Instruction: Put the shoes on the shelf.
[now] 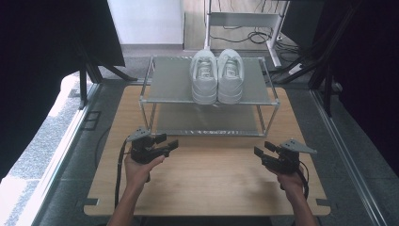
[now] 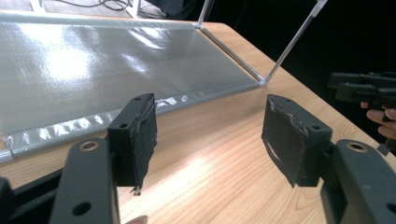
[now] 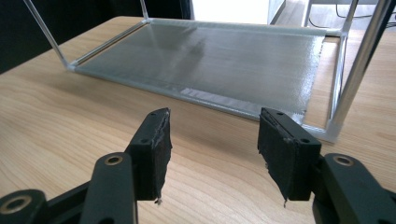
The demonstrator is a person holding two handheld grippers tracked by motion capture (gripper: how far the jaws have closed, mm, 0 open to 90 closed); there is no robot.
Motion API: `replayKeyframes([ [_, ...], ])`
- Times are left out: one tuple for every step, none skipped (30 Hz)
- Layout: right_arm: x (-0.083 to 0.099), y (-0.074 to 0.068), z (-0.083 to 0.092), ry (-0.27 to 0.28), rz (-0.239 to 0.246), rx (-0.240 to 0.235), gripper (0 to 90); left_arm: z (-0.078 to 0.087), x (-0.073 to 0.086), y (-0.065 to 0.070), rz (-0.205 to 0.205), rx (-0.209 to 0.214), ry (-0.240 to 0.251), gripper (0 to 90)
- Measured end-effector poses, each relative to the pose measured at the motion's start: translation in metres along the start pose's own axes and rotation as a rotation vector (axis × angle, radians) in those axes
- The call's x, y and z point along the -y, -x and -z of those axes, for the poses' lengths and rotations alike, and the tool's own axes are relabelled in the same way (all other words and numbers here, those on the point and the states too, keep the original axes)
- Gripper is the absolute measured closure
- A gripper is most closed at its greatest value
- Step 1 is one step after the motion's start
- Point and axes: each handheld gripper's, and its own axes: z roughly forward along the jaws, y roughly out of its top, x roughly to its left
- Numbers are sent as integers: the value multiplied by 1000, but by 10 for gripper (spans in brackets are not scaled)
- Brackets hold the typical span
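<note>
A pair of white sneakers [image 1: 217, 75] sits on the top shelf of the two-tier rack [image 1: 171, 100] at the far side of my wooden table [image 1: 211, 188]. The shoes stand upright, side by side and touching, right of the shelf's middle, with one end of each reaching the shelf's near edge. The rack has a thin silver metal frame and grey mesh shelves. Its lower shelf [image 3: 210, 60] lies bare just above the tabletop, and light glints off its mesh.
</note>
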Motion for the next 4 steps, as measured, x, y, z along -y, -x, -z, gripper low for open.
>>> replayKeyframes([
  [1,0,1,-2,6,8,437,0,1,-1,-4,-3,-2,346],
  [2,1,1,-8,7,13,435,-1,2,-1,-5,-5,-2,340],
  [3,3,2,-12,10,17,434,-1,3,-2,-2,-1,-3,332],
  [5,4,2,-18,6,21,434,-1,4,-4,4,3,-6,322],
])
